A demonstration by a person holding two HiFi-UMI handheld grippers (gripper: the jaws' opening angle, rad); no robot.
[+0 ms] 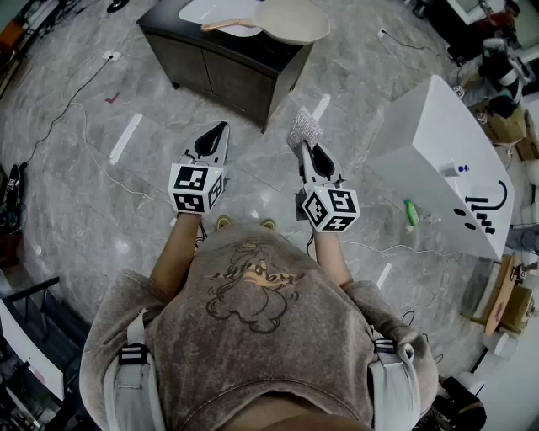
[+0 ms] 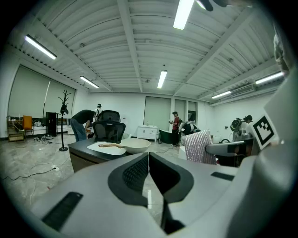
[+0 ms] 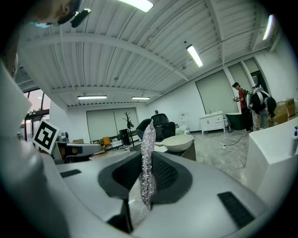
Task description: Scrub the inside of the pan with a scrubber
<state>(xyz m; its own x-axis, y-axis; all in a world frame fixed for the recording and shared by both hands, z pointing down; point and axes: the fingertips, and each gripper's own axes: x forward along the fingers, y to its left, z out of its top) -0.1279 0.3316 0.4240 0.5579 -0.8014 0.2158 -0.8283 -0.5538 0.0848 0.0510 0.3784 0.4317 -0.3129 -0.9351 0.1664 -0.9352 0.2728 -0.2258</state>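
fingers (image 1: 321,165) of the right gripper (image 1: 303,147) clamp the scrubber (image 1: 305,128); left gripper (image 1: 221,129) is closed, empty. pan (image 1: 290,21) lies well ahead on the desk (image 1: 210,63), handle left.

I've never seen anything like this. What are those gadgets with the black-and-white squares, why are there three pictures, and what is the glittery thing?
There is no robot here: a person holds a hand tool with two jaws in each hand. The top-down picture comes from a camera on the person's head. The other two come from cameras riding on each tool, looking along its jaws. The patterned cubes are parts of the tools.

The left gripper has its jaws closed on nothing. The right gripper pinches a silvery scrubber.

Ahead stands a dark cabinet. On it is a pale pan with a wooden handle, resting on a white mat. Neither tool is at the pan, so the scrubbing has not yet begun.
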